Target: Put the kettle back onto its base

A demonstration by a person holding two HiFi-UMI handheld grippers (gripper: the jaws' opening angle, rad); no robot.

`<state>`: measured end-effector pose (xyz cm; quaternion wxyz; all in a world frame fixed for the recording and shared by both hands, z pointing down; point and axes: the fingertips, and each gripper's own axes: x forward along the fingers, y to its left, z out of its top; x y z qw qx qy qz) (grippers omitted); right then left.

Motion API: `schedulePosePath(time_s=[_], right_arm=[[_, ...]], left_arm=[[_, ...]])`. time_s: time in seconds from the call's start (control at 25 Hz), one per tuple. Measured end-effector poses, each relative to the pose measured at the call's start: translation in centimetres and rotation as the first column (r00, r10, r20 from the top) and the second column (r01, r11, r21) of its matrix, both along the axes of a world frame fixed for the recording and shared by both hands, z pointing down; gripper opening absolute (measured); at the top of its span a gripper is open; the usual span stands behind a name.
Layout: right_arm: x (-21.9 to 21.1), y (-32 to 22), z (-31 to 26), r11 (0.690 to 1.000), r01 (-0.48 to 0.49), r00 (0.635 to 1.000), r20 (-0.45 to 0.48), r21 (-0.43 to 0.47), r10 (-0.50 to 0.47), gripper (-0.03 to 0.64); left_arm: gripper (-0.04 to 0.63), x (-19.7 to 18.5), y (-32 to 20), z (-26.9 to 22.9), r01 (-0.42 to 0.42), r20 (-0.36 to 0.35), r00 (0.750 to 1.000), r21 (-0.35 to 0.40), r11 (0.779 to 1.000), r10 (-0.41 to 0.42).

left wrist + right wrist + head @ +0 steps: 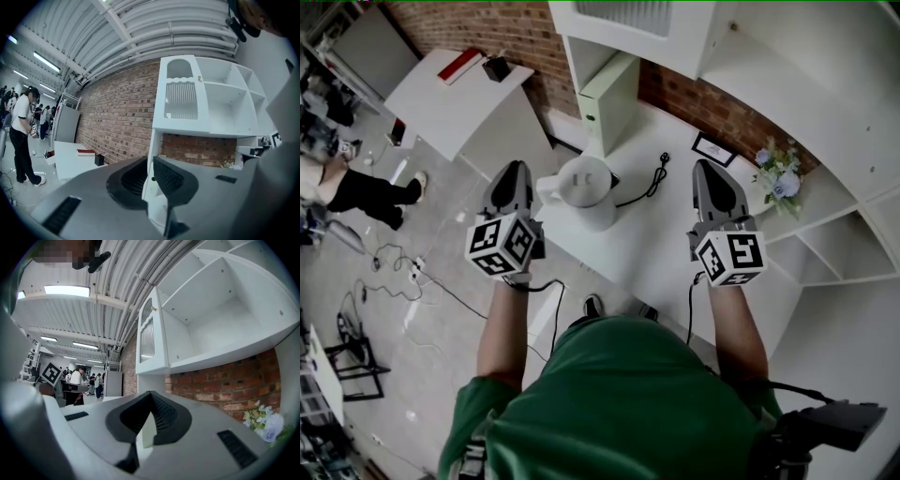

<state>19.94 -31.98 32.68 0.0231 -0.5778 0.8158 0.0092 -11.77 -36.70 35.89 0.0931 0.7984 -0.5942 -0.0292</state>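
Note:
A white kettle (584, 191) stands upright on the white counter (666, 253), its handle turned left toward the counter's edge. A black cord (645, 186) runs out from under its right side; whatever lies beneath the kettle is hidden by its body. My left gripper (511, 171) hovers just left of the kettle, beyond the counter edge, jaws together and empty. Its own view shows the left gripper (151, 161) with pads meeting, aimed at the white cabinet. My right gripper (709, 171) is over the counter right of the kettle. The right gripper (150, 394) is also closed on nothing.
A tall white box (609, 98) stands against the brick wall behind the kettle. A small framed card (713, 149) and a bunch of flowers (780, 173) sit at the back right. White shelves (825, 234) rise on the right. A person (356, 192) stands on the floor far left.

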Motion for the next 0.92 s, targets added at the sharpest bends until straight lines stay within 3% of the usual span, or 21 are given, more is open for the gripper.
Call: schedulePosePath(time_s=[0.92], right_arm=[[-1.4, 0.9, 0.1, 1.000, 0.004, 1.000, 0.000, -0.005, -0.004, 0.021]], left_arm=[[0.054, -2.6, 1.7, 1.7, 0.031, 0.003, 1.000, -0.036, 0.999, -0.031]])
